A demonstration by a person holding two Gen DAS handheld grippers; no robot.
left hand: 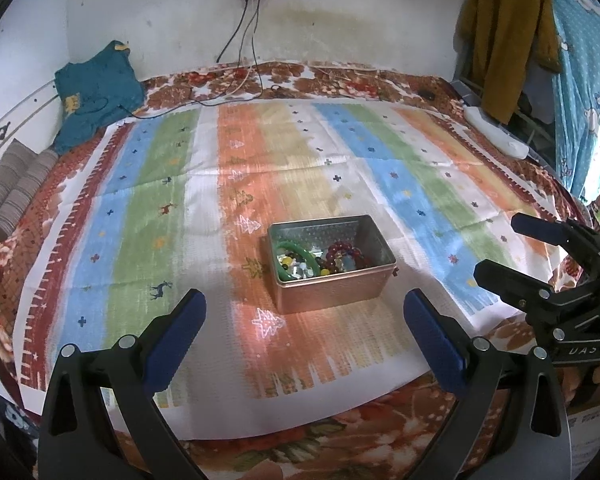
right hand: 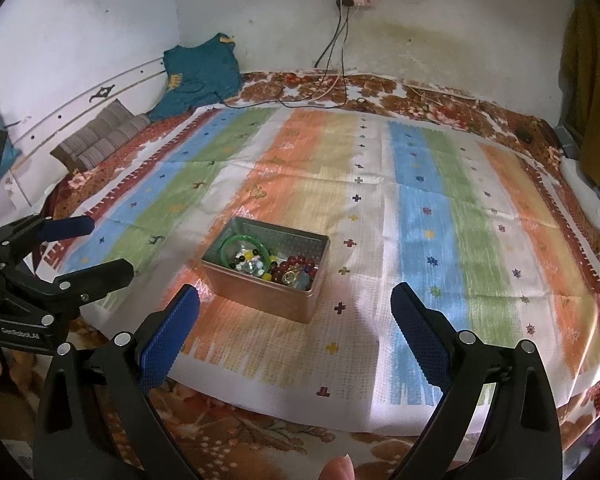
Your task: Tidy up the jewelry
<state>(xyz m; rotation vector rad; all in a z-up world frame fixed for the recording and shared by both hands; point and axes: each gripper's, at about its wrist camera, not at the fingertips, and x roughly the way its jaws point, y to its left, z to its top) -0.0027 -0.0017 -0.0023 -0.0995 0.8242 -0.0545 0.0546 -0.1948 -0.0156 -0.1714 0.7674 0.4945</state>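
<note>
Left wrist view: the tin (left hand: pixel 331 268) sits at centre frame on the striped cloth (left hand: pixel 140 208), lidless, with a green bangle (left hand: pixel 294 254), red beads (left hand: pixel 341 254) and small mixed beads heaped inside. Both the left gripper (left hand: pixel 303 320) and the right gripper (right hand: pixel 296 312) hang short of it at the lower frame, jaws spread wide, holding nothing. The jewelry all lying in the tin fits either a sorted end or a pile awaiting sorting. Tin: thin embossed metal, rectangular; bangle: smooth, glassy ring; pads: ribbed blue rubber.
</note>
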